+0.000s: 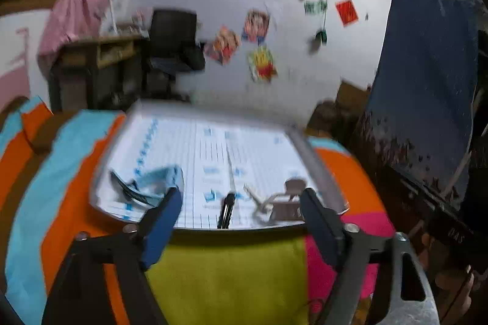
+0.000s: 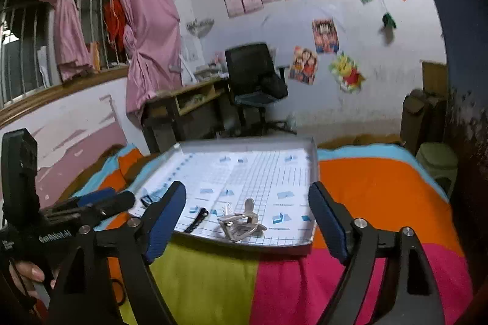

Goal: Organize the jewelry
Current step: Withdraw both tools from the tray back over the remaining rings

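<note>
Striped bedspread (image 2: 366, 181) bears a shallow tray (image 2: 312, 160); left gripper (image 1: 241, 203) and right gripper (image 2: 247, 197) both gape wide, grasping nothing.

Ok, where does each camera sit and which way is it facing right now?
Left wrist: on the left gripper, low over the bedspread, facing the tray, pen and silver clip; both open fingers show.
Right wrist: on the right gripper, further right, facing the same tray; its open fingers, the left gripper and a hand show.
Shared: tray, pen, clip, chair, posters.
</note>
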The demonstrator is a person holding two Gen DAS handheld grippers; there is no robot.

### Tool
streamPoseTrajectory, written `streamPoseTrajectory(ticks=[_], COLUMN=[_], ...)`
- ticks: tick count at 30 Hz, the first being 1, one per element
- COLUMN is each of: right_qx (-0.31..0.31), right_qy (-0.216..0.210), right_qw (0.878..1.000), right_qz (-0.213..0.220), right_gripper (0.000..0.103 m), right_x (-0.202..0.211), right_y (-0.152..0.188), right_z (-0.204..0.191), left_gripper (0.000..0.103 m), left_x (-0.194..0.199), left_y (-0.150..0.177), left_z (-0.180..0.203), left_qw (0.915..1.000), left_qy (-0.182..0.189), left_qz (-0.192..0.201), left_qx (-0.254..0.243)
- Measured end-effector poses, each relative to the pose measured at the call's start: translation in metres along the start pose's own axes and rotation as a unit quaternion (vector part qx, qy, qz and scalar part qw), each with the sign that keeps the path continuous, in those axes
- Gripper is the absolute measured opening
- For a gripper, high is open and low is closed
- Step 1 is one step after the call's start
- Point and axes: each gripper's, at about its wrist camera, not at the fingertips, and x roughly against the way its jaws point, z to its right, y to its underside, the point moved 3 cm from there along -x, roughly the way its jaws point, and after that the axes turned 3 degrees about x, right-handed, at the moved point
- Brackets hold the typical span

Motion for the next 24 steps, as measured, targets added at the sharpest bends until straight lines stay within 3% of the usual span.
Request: streamPoseTrajectory(ticks=[8, 17, 24], right_qx=[0.004, 0.02, 0.044], right_qy=[0.0, -0.007, 0.002], right_qw=[0.999, 0.997, 0.995], right_qz=[0.047, 0.075, 0.091], right_gripper=[0.099, 0.102, 0.102], right_x=[0.091, 0.188, 0.259], right_y=[-0.012, 0.003, 0.033], right_z=[-0.012, -0.035, -0.059], left_gripper=[0.102, 0.103, 0.103], left_x=[0.097, 0.192, 0.248], left_y=[0.001, 0.027, 0.067], left_z=[0.023, 0.04, 0.048], left_qw=[0.9969, 0.9906, 0.9882], left_qy=[-0.012, -0.032, -0.036], left_qz=[0.076, 0.132, 0.146], left_qx=[-0.012, -0.02, -0.033])
